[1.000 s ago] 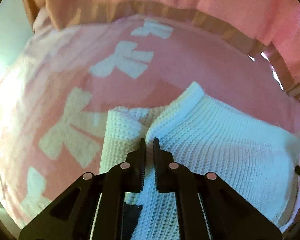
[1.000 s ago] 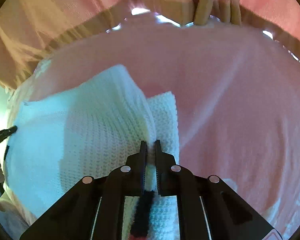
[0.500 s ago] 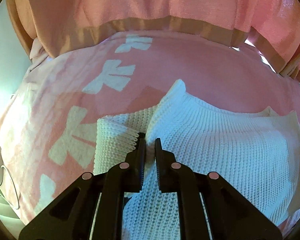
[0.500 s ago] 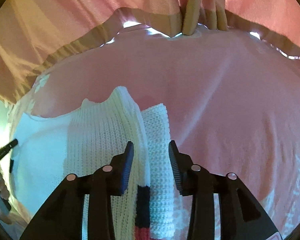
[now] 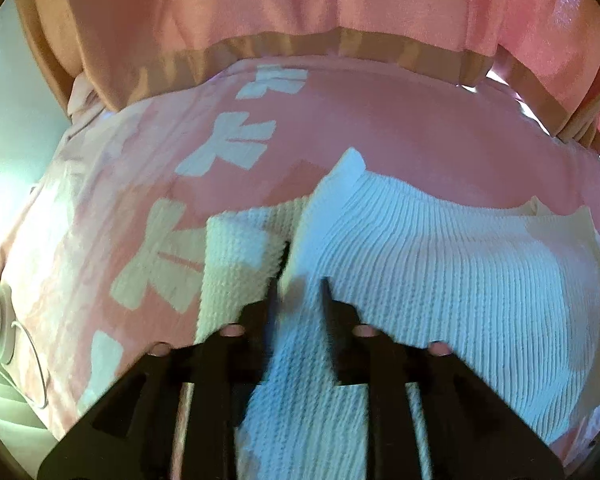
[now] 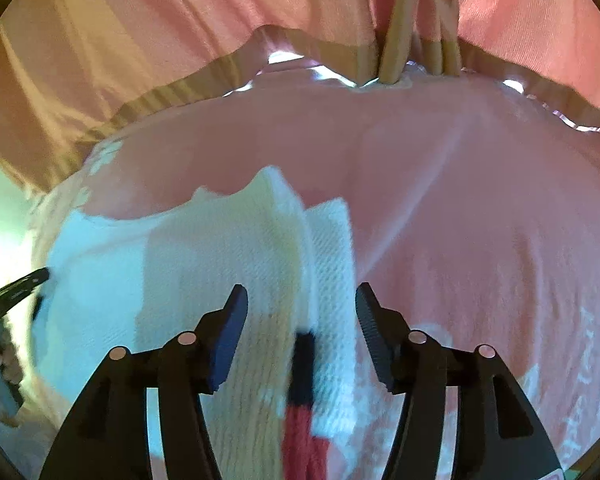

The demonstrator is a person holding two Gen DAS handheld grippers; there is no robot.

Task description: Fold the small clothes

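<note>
The white ribbed knit garment (image 5: 440,280) lies folded on a pink bedspread with pale bow prints (image 5: 228,144) — its folded edges run between both pairs of fingers. The left gripper (image 5: 298,286) is opening, pads just clear of the knit. The right gripper (image 6: 298,300) is opening wider, released, angled steeply down.

Left gripper (image 5: 298,286) opening over white knit garment (image 5: 440,272) (folded), pink bow-print cloth (image 5: 148,184) beneath
</note>
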